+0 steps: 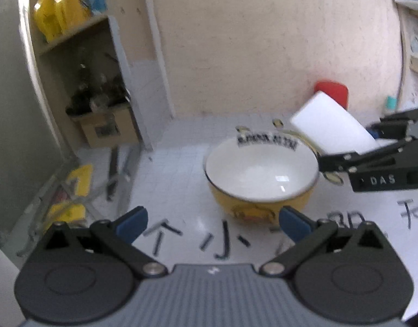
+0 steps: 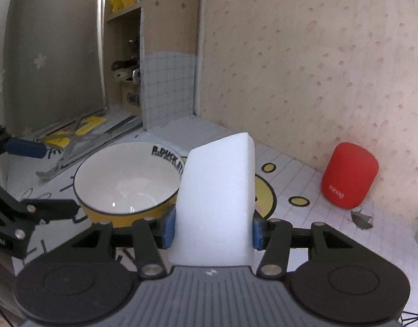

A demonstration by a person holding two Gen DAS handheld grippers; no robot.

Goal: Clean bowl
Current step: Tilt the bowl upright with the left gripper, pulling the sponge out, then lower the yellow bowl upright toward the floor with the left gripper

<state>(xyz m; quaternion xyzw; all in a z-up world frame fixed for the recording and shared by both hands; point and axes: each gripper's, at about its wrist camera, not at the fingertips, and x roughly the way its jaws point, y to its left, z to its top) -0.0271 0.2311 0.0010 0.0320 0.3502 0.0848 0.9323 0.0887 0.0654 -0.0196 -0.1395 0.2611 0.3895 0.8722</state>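
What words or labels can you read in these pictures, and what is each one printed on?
"B.DUCK": bowl inner rim; the rest is hidden behind the sponge.
"DAS": right gripper body.
"sanag", upside down: red speaker.
Handwritten characters on the table cover: too blurred.

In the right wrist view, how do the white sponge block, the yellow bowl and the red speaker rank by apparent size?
1. White sponge block, held by the right gripper; nearness to the camera inflates it.
2. Yellow ceramic bowl with white inside; close to the sponge, so this order is unsure.
3. Red rounded speaker, clearly smallest.
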